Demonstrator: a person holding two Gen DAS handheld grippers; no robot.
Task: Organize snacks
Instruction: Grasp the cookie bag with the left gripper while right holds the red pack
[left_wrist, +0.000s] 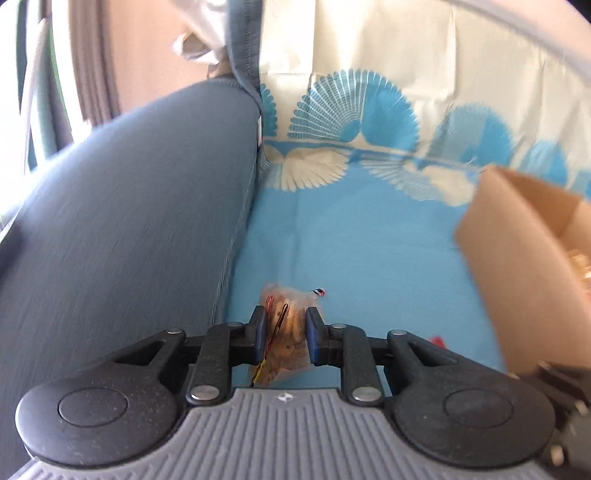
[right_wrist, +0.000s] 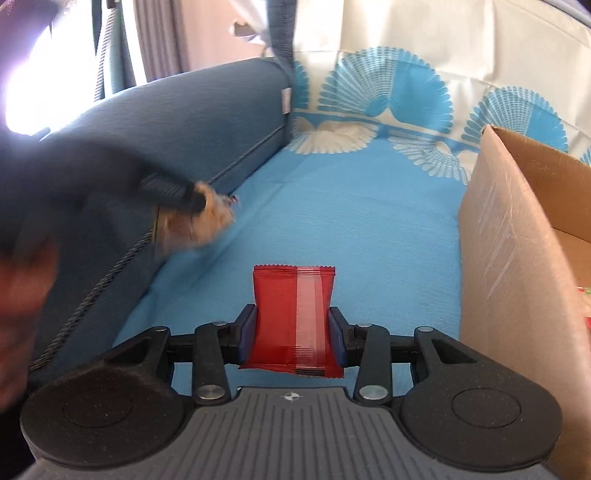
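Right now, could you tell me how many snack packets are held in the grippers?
2. A clear packet of biscuits sits clamped in the left gripper; a red packet is clamped in the right gripper. More snacks may be hidden inside the cardboard box.

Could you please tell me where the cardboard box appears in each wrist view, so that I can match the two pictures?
Left wrist: the box is at the right edge, mid-height, blurred, its open top partly cut off.
Right wrist: the box fills the right side, its taped wall facing the camera.
Shared landmark: the blue cloth with fan patterns lies under the box in both views.
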